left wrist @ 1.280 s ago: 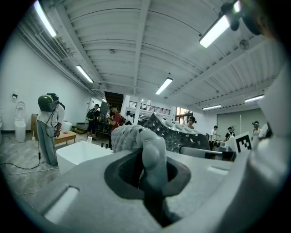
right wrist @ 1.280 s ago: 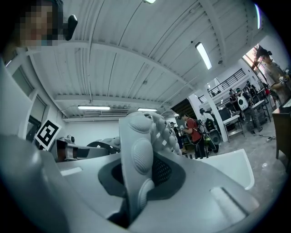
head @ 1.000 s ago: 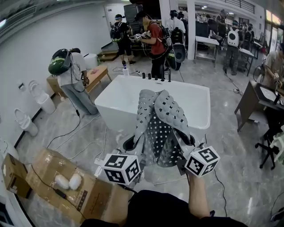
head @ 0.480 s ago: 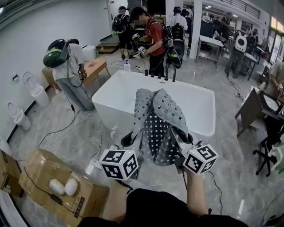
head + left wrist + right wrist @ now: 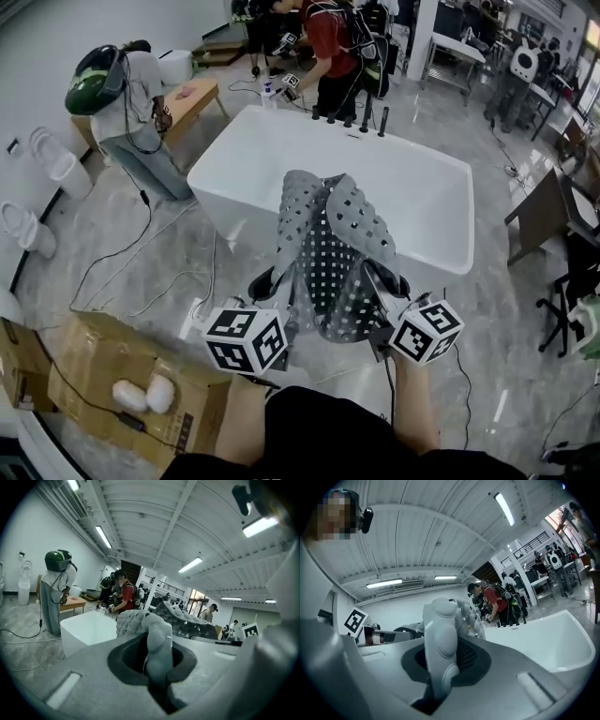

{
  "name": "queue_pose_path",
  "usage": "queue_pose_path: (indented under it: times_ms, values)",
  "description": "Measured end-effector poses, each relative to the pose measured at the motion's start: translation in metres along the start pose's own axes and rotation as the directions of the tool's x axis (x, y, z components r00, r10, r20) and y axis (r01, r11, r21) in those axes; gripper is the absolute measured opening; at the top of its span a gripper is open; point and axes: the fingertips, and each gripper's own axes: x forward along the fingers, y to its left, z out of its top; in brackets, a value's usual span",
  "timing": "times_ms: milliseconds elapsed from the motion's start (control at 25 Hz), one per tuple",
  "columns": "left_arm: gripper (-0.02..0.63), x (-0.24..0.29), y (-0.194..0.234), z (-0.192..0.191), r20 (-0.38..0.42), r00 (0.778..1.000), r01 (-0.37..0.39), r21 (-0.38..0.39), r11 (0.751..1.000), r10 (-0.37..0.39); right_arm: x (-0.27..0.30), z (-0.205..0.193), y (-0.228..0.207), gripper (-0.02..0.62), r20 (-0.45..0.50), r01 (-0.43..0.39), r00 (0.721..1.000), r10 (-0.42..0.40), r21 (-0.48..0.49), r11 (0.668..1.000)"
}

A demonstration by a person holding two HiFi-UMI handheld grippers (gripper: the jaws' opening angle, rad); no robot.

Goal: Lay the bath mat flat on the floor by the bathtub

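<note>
**Head view.** You hold the bath mat (image 5: 330, 246) up in front of you, clear of the floor (image 5: 141, 234). It is grey, pierced with rows of small square holes, and hangs bunched and folded lengthwise rather than flat. Its far end shows against the white bathtub (image 5: 246, 159); you cannot tell whether it touches the rim.

**Tools.** The left tool (image 5: 270, 285) has the mat's near left edge and the right tool (image 5: 392, 285) its near right edge, so the mat sags between them.

**Left gripper view.** The jaws are nearly together, clamped on a rolled fold of the mat.

**Right gripper view.** The jaws are likewise narrow, pinching a studded fold of the mat, with the bathtub beyond.

**Surroundings.** A cardboard box (image 5: 112, 380) lies on the floor at your left.
</note>
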Motion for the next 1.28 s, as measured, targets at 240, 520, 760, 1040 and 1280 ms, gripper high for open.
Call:
queue_pose_path:
  times_ms: [240, 520, 760, 1040, 1280]
  values:
    - [0.025, 0.041, 0.052, 0.003, -0.076, 0.997, 0.017, -0.027, 0.999, -0.019, 0.055, -0.017, -0.017, 0.034, -0.051, 0.058, 0.997, -0.056, 0.041, 0.997]
    - [0.025, 0.085, 0.107, 0.032, -0.149, 0.98, 0.127, -0.016, 0.992, -0.128, 0.121, -0.013, -0.033, 0.032, -0.027, 0.184, 0.983, -0.182, 0.086, 0.979]
    - [0.025, 0.122, 0.133, 0.05, -0.181, 0.963, 0.203, -0.01, 0.979, -0.201, 0.154, -0.008, -0.049, 0.032, -0.026, 0.267, 0.964, -0.266, 0.092, 0.959]
    - [0.025, 0.142, 0.149, 0.045, -0.216, 0.938, 0.268, -0.048, 0.962, -0.272, 0.164, -0.016, -0.061, 0.032, -0.032, 0.347, 0.938, -0.345, 0.111, 0.931]
    - [0.025, 0.147, 0.154, 0.048, -0.22, 0.931, 0.283, -0.069, 0.957, -0.291, 0.169, -0.017, -0.057, 0.032, -0.063, 0.362, 0.932, -0.357, 0.09, 0.928]
